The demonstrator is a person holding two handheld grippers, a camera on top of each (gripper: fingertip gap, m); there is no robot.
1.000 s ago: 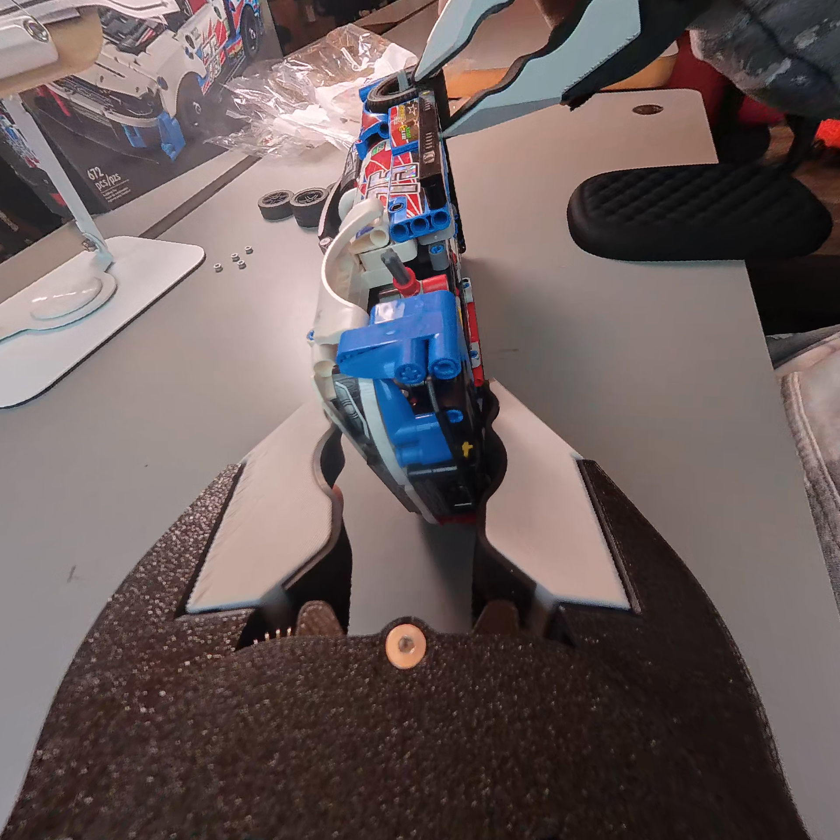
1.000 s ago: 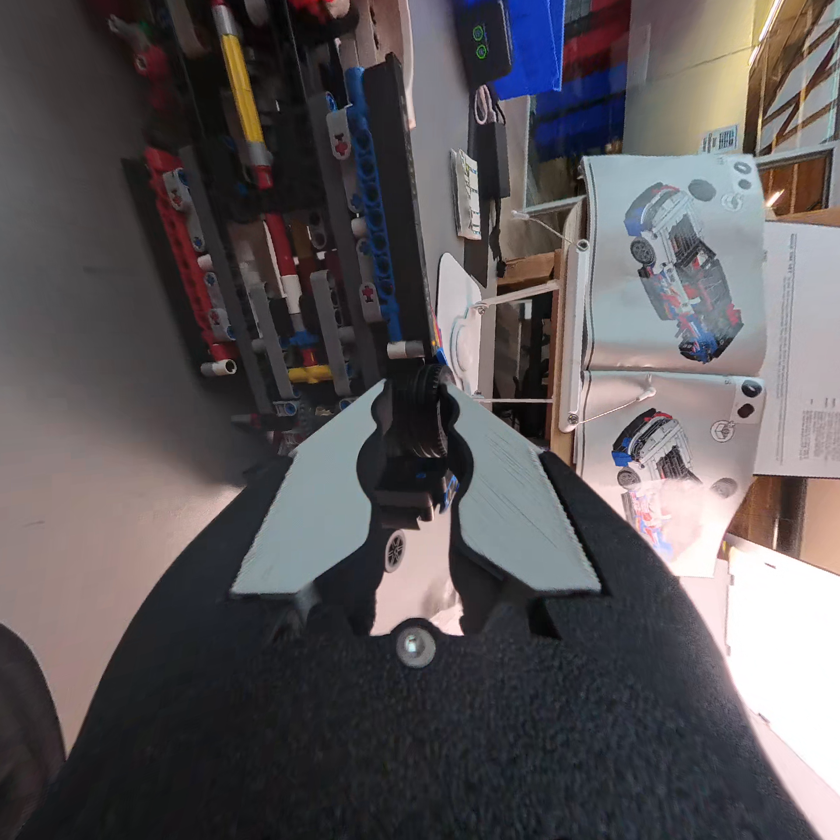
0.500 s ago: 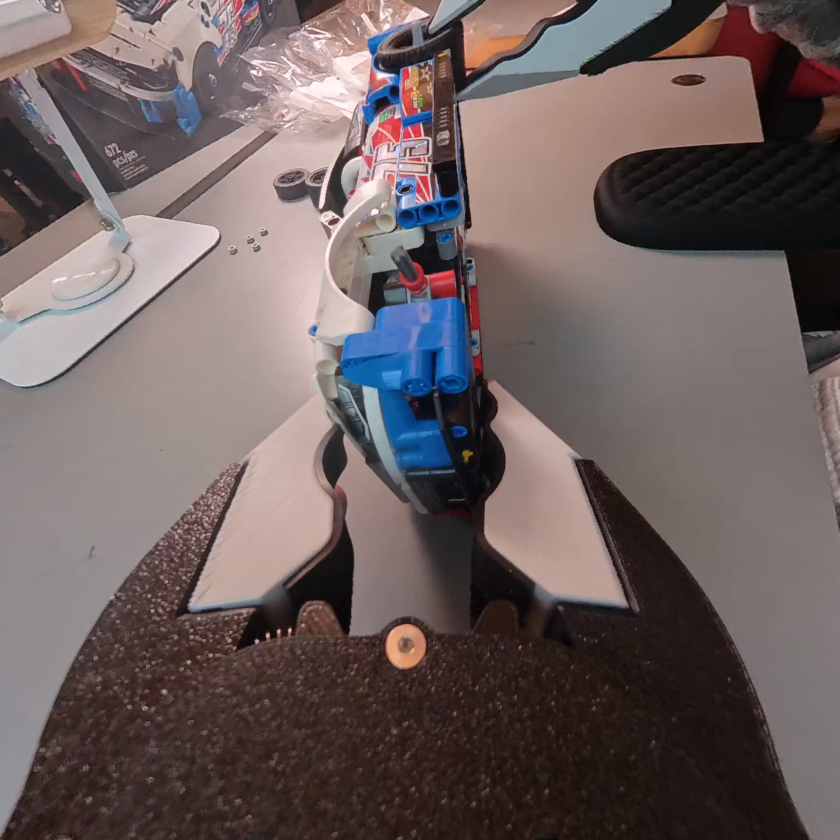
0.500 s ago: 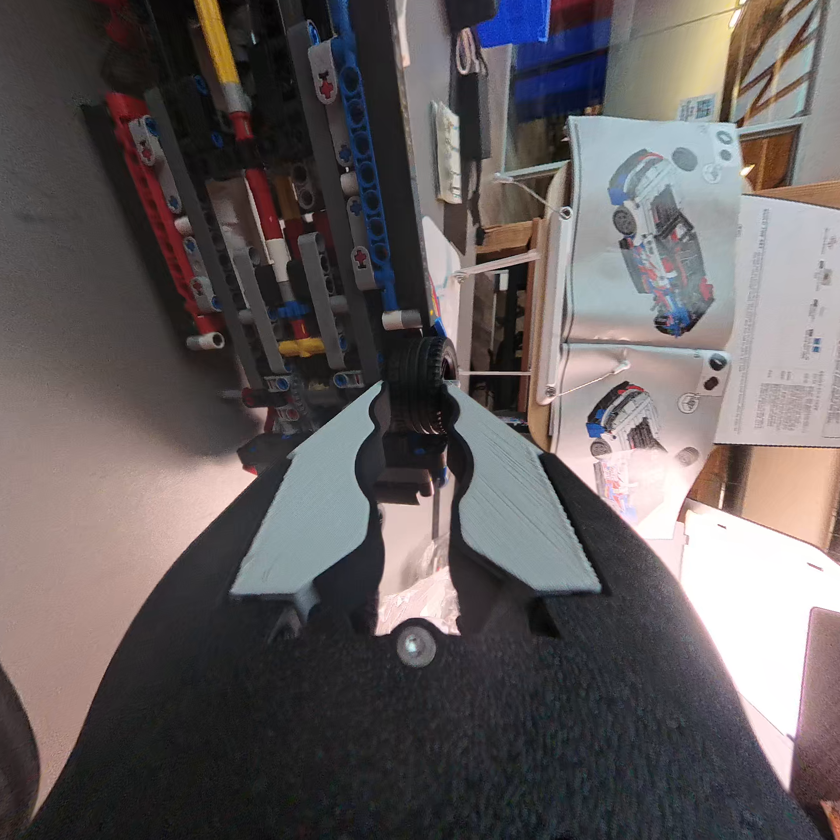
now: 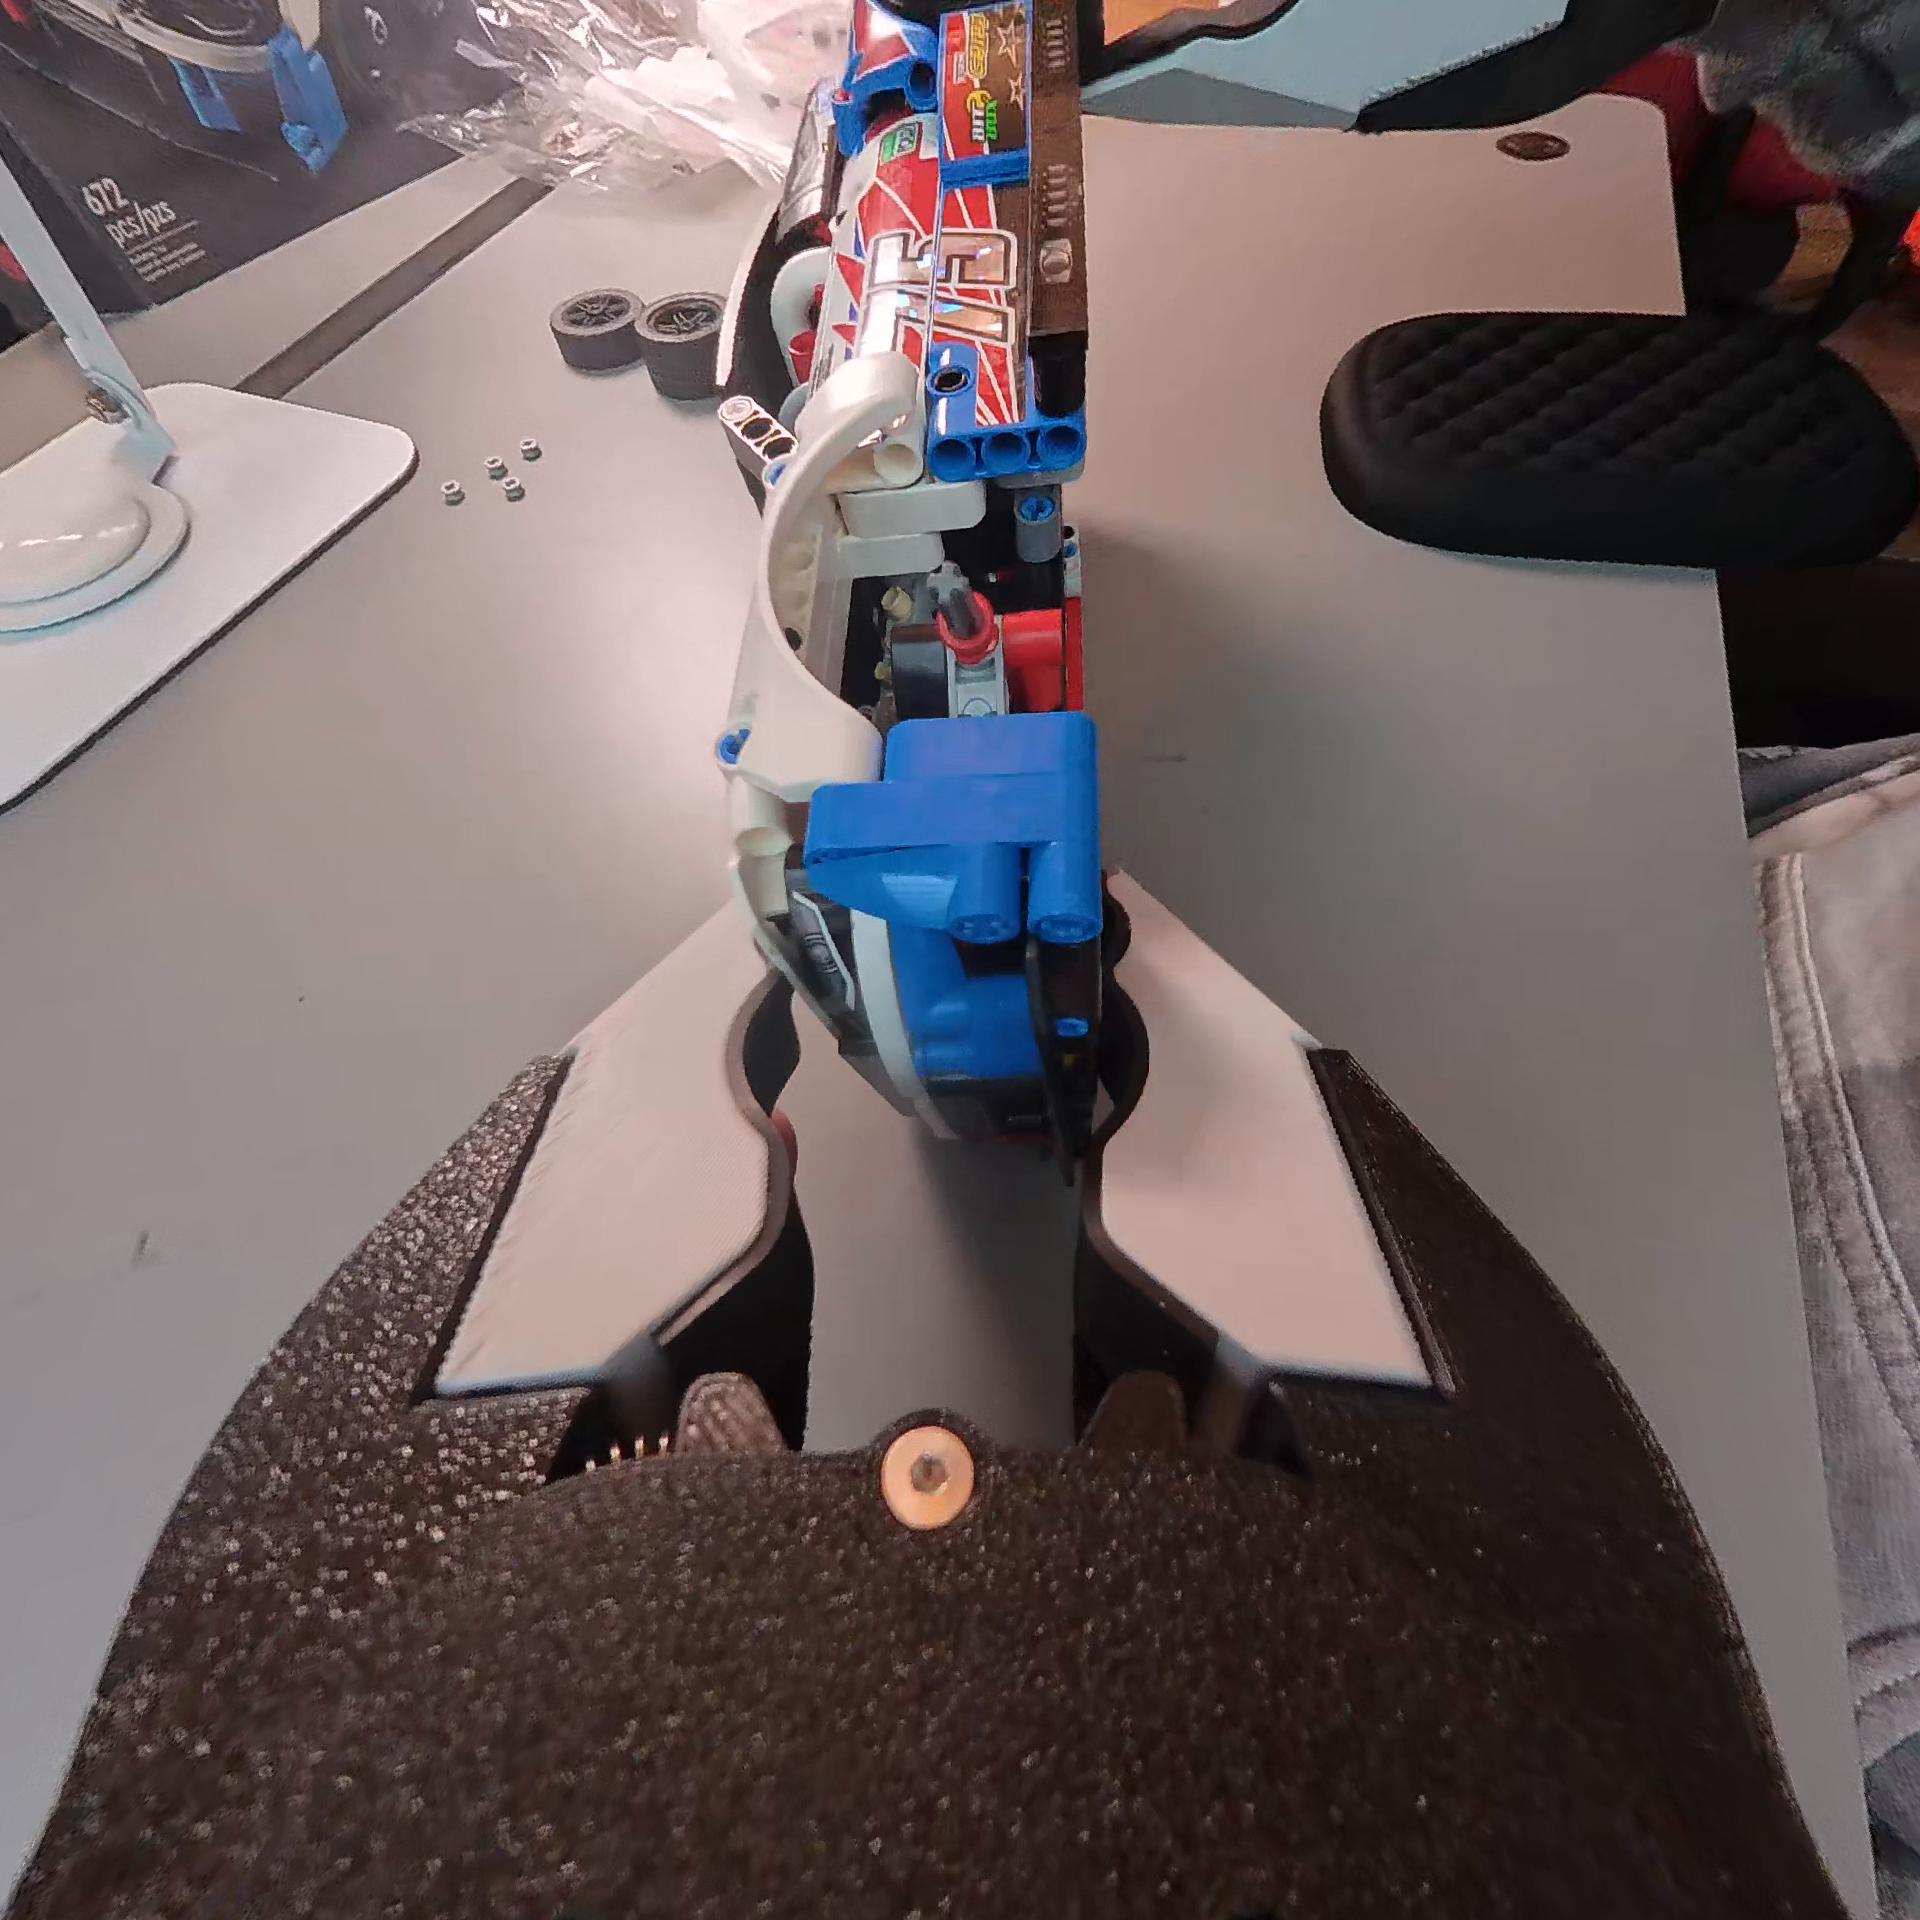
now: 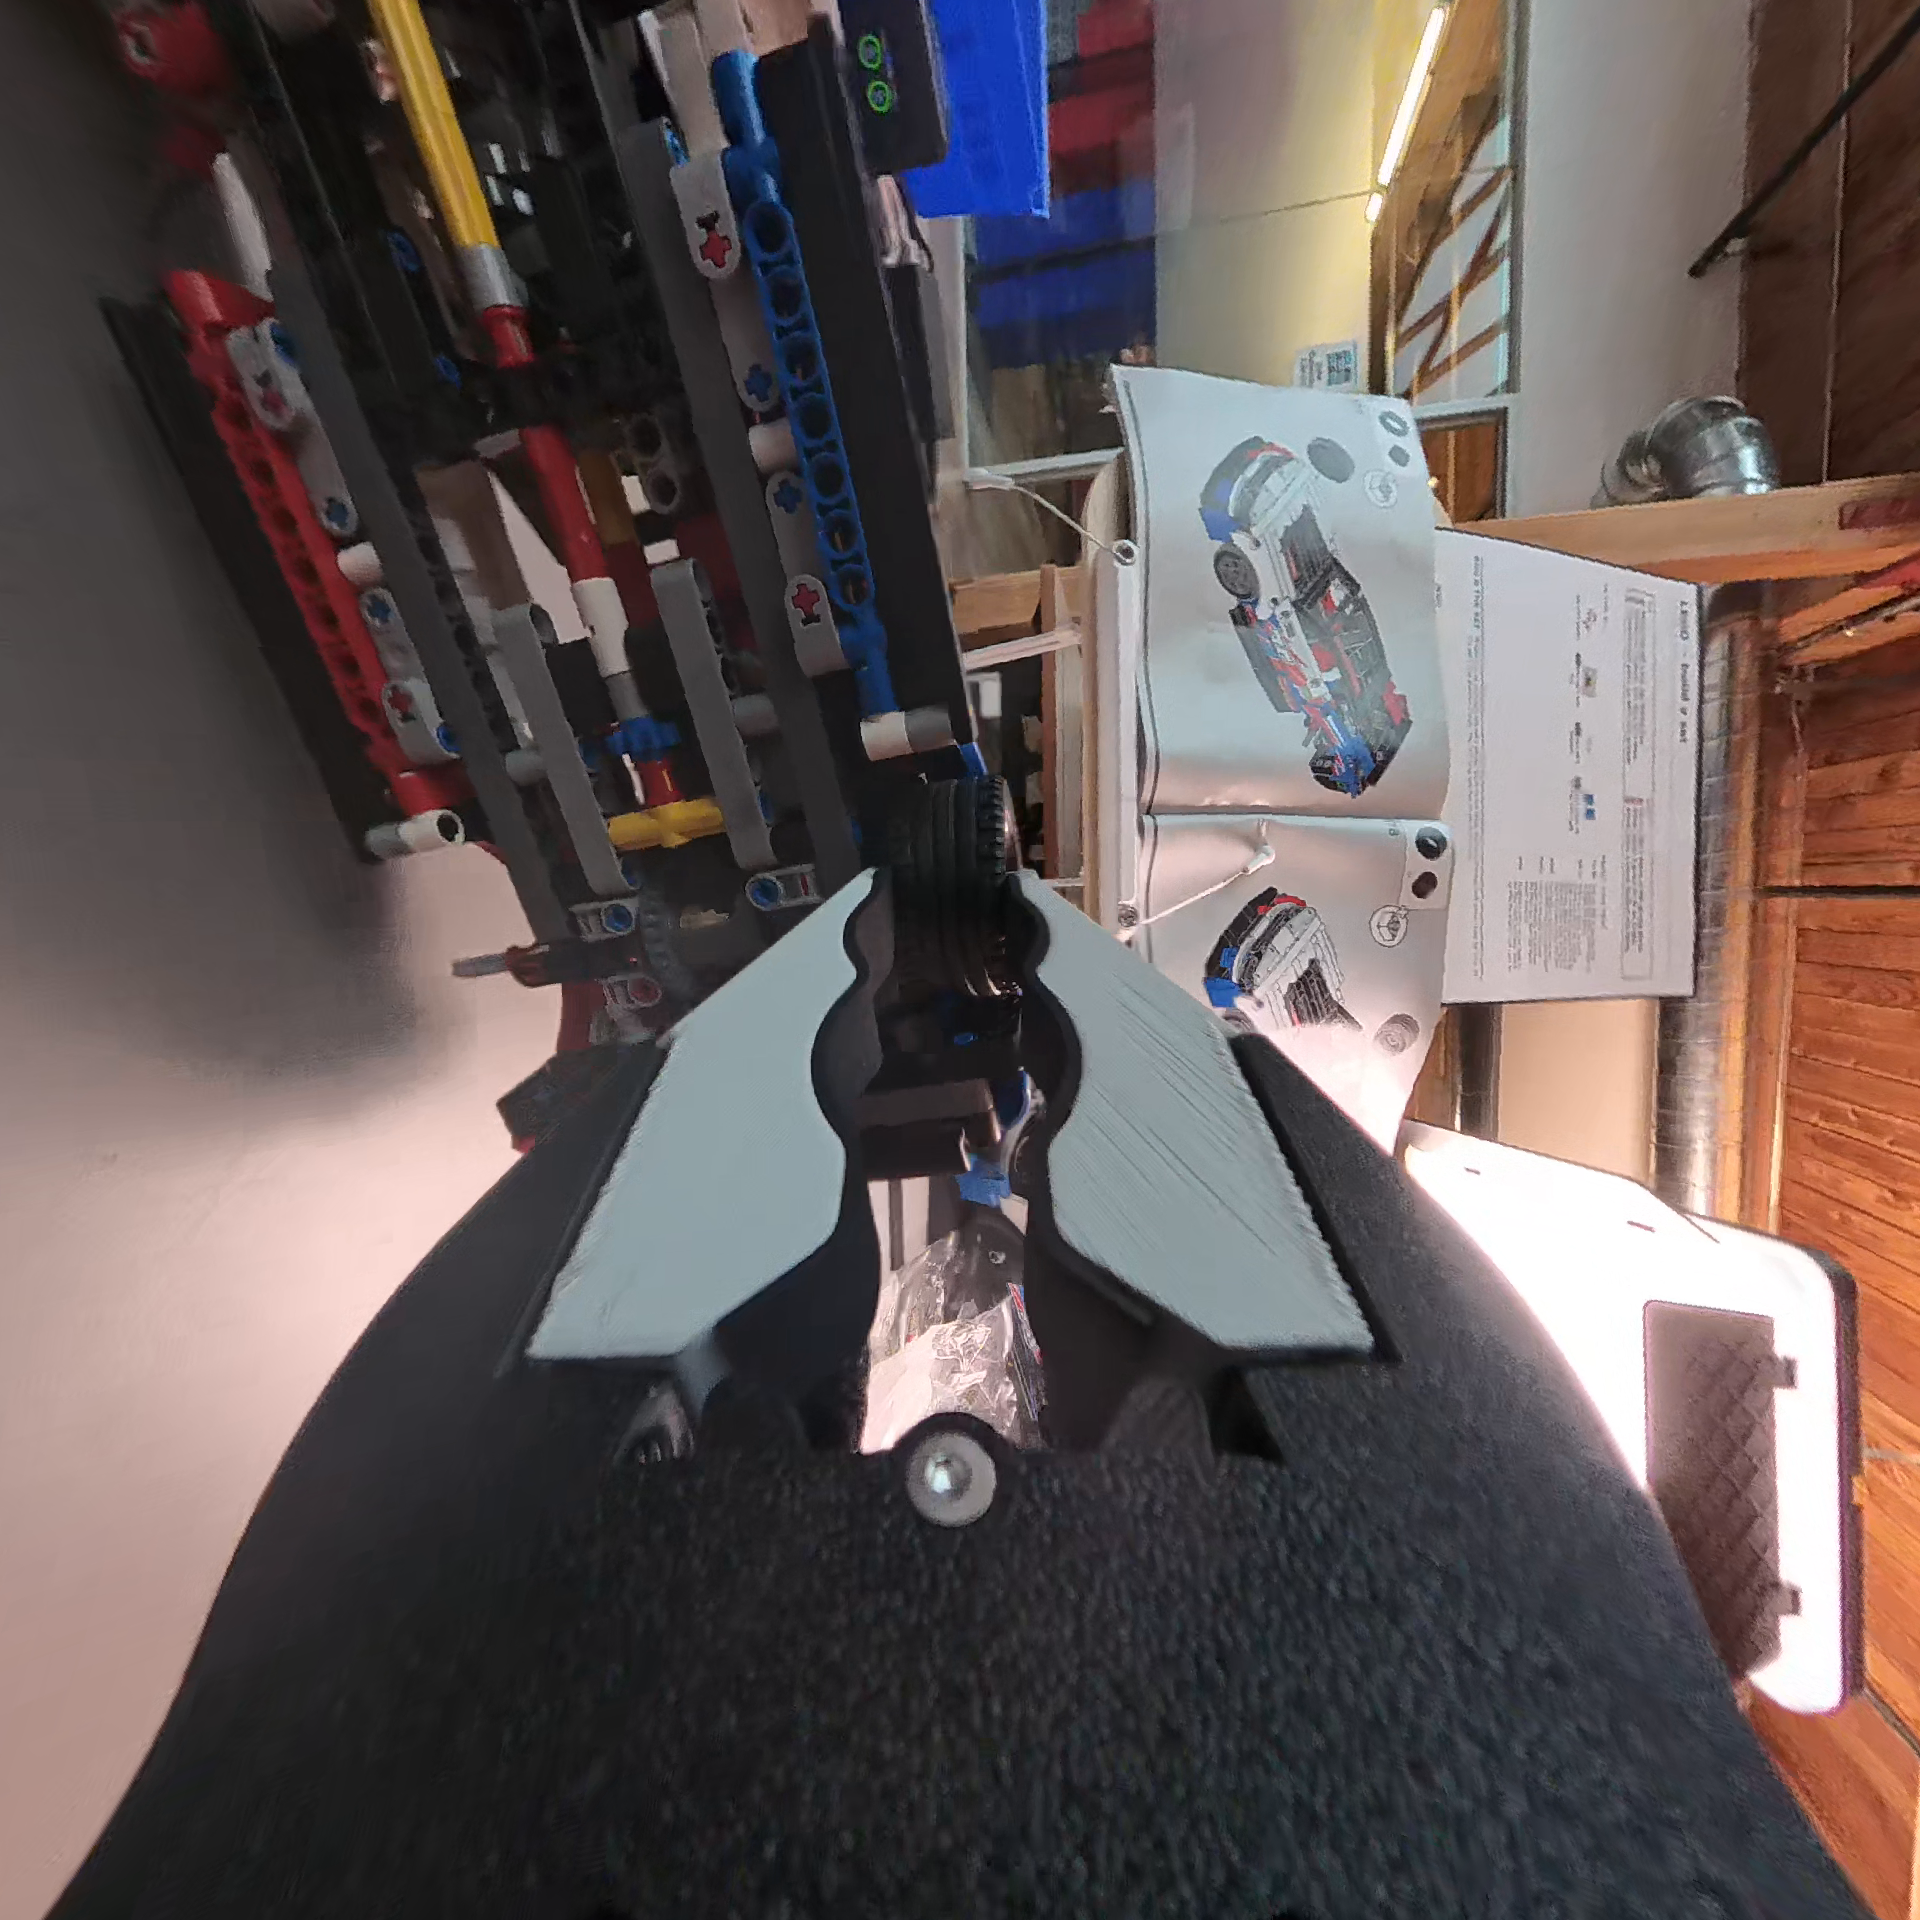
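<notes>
- Brick-built toy car (image 5: 935, 644) stands on its side above the grey desk (image 5: 416, 831), held at both ends.
- Left gripper (image 5: 940, 997): jaws closed on the car's blue end block; both pale fingers (image 5: 665, 1122) press its flanks.
- Right gripper (image 6: 948, 914): jaws clamped on a black tyre (image 6: 961, 831) at the car's far end.
- Handling, my judgement: light, rigid along the beams, but press-fit parts could pop off under twist. Grip solid frame or the wheel, not the white arch (image 5: 800, 623).
- Left wrist view alone shows 2 loose wheels (image 5: 639, 327) just left of the car, small studs (image 5: 494, 478) and a white stand base (image 5: 239, 488) farther left.
- Right wrist view alone shows the car's underside beams (image 6: 582, 540) and an open instruction booklet (image 6: 1288, 665) beyond it.
</notes>
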